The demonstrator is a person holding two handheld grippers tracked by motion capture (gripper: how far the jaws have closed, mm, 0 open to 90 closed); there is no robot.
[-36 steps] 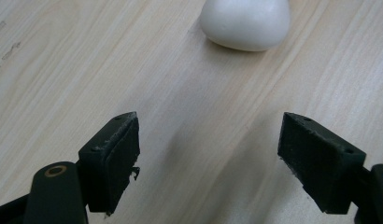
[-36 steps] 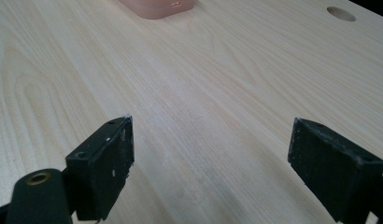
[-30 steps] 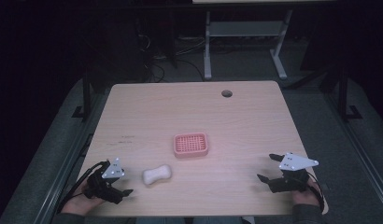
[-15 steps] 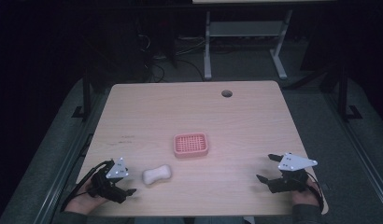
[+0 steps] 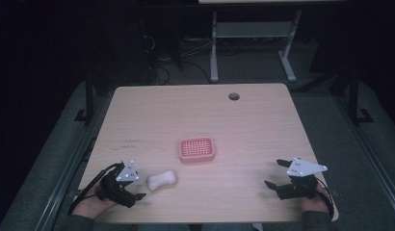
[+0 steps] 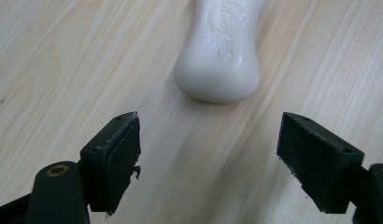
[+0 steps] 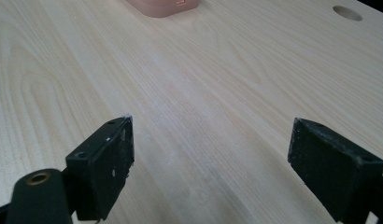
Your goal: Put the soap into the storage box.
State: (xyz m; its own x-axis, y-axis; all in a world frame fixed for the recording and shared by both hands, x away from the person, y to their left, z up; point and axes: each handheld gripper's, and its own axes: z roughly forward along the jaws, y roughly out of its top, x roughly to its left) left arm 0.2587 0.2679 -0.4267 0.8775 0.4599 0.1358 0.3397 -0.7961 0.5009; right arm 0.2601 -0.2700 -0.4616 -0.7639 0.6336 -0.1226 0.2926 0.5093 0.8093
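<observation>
With its jaws spread wide, the left hand-held gripper (image 5: 130, 188) has been brought closer to the white soap bar (image 5: 162, 179) over the past second, and the near end of the bar is now framed just ahead of the pads (image 6: 116, 154) without being touched. The bar lies flat on the counter (image 5: 243, 120), near the pink soap dish (image 5: 197, 149) on the person's side. A grasp appears imminent. The right hand-held gripper (image 5: 277, 177), equally wide and empty, is held well apart from the dish.
</observation>
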